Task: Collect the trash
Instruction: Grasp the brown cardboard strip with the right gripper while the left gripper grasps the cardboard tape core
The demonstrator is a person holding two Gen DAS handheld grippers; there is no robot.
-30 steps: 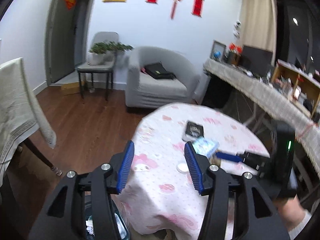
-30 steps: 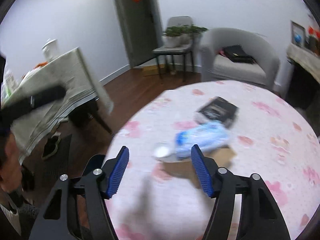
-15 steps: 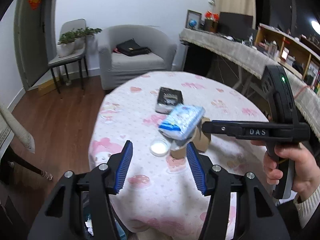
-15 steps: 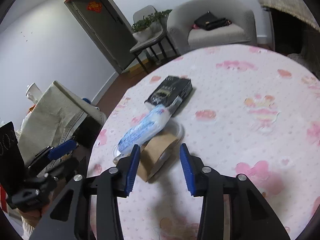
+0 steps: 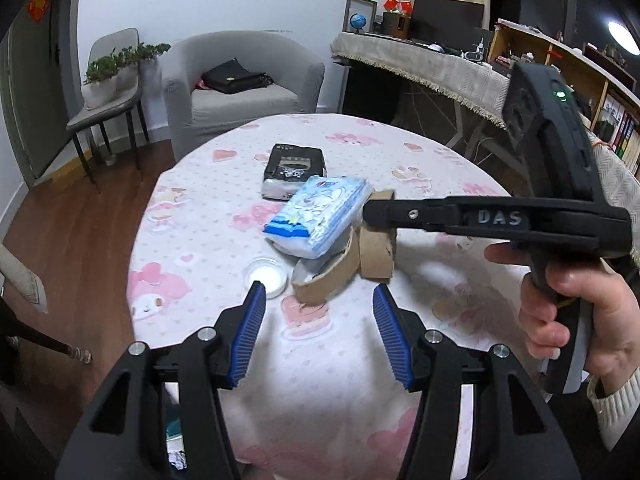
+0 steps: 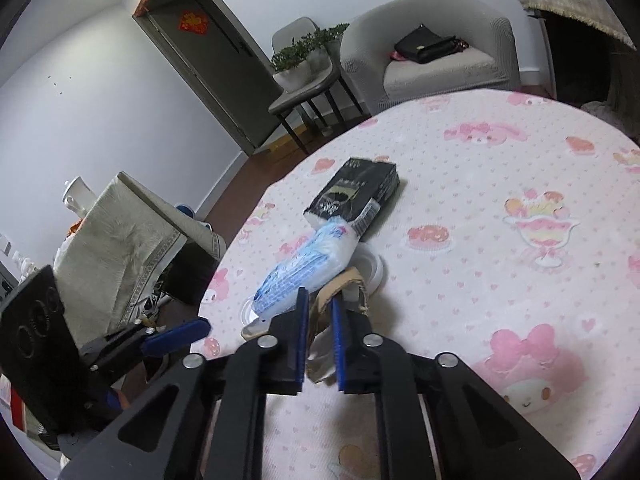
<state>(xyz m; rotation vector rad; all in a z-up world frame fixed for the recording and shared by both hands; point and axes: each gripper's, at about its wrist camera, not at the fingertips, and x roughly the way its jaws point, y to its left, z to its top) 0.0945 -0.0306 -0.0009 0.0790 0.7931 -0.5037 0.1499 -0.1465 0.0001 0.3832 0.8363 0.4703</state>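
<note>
Closing since the earlier frame, right gripper (image 6: 319, 322) now pinches torn cardboard piece (image 6: 320, 344) between its fingers, near tabletop (image 6: 500, 208) centre. Blue tissue pack (image 5: 318, 212) rests on the cardboard, at 12 o'clock from left gripper (image 5: 318, 320), whose fingers stand apart, empty. Black packet (image 5: 294, 168) beyond at 12; white lid (image 5: 266, 278) at 11.

Tissue pack (image 5: 320, 212) atop cardboard (image 5: 344, 268), table (image 5: 400, 148).

One blue tissue pack (image 5: 320, 212), one black pack (image 5: 294, 170), one white lid (image 5: 266, 276), one torn cardboard roll (image 5: 344, 268).
</note>
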